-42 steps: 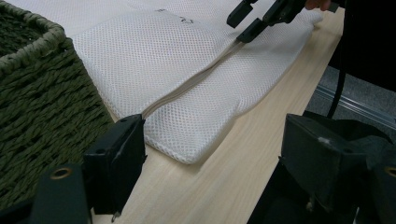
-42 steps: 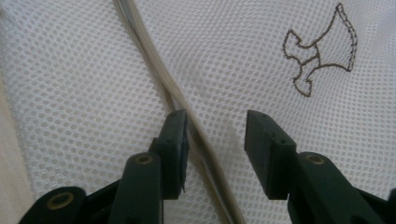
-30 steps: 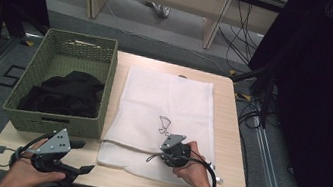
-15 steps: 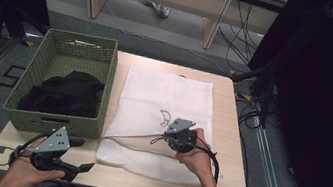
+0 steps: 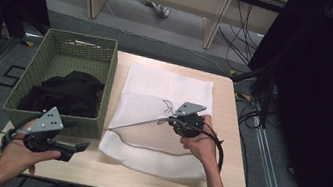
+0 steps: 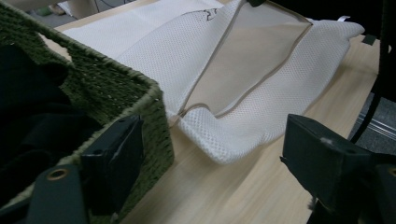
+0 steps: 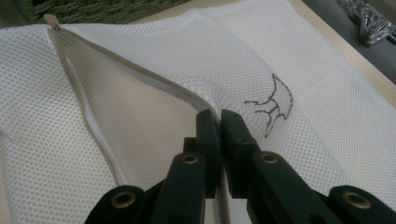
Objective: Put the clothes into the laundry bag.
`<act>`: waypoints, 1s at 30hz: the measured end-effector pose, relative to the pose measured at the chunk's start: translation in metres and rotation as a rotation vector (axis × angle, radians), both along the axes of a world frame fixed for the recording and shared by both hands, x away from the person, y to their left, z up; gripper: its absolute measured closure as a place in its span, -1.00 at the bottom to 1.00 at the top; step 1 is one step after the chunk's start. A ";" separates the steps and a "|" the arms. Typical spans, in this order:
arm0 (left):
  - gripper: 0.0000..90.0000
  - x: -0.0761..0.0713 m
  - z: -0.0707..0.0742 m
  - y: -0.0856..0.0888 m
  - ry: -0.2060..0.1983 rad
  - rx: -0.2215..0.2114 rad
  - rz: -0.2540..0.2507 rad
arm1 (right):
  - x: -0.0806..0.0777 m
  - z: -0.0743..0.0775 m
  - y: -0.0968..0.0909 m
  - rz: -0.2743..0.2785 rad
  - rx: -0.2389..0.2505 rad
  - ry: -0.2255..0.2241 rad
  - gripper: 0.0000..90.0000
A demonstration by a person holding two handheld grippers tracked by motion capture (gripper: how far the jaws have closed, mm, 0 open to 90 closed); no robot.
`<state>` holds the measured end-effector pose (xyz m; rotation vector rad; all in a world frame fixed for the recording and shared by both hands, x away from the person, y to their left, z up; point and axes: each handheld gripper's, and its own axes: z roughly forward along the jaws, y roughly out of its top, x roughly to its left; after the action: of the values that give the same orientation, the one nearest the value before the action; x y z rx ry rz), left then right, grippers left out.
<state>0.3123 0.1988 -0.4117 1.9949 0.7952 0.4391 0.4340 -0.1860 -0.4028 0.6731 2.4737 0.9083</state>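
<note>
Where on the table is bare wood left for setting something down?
A strip along the table front edge, below the mesh bag, and a narrow margin right of it. The left is crowded by the basket; the bag covers the middle, its edge pinched by the right gripper.

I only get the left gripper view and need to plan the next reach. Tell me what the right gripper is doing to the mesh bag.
Observer: The right gripper is shut on the upper zip edge of the white mesh bag, holding the mouth open.
Operator: Report what's in the basket.
Observer: The green basket holds a heaped black garment in its near half.
Operator: Place my gripper for me.
Observer: The left gripper is in front of the basket, its jaws open and pointing towards the bag.
</note>
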 end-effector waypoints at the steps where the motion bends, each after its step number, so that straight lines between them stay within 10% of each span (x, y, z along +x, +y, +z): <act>1: -0.57 0.003 0.001 0.001 0.008 -0.003 0.008 | 0.001 0.001 -0.001 -0.013 0.004 0.007 0.94; 13: -0.60 0.051 0.027 0.040 0.013 0.067 0.186 | -0.003 0.024 0.000 -0.004 0.042 -0.024 0.94; 19: -0.61 0.081 0.024 0.051 0.107 0.109 0.195 | -0.004 0.031 0.000 0.009 0.053 -0.043 0.94; 21: -0.61 0.100 0.021 0.053 0.161 0.183 0.203 | -0.005 0.032 0.001 0.006 0.058 -0.031 0.94; 30: -0.63 0.144 0.010 0.053 0.270 0.200 0.198 | -0.005 0.030 0.003 0.000 0.052 -0.024 0.94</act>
<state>0.4561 0.2513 -0.4014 2.1998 1.1633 0.3791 0.4289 -0.1828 -0.3725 0.6749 2.4365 0.9782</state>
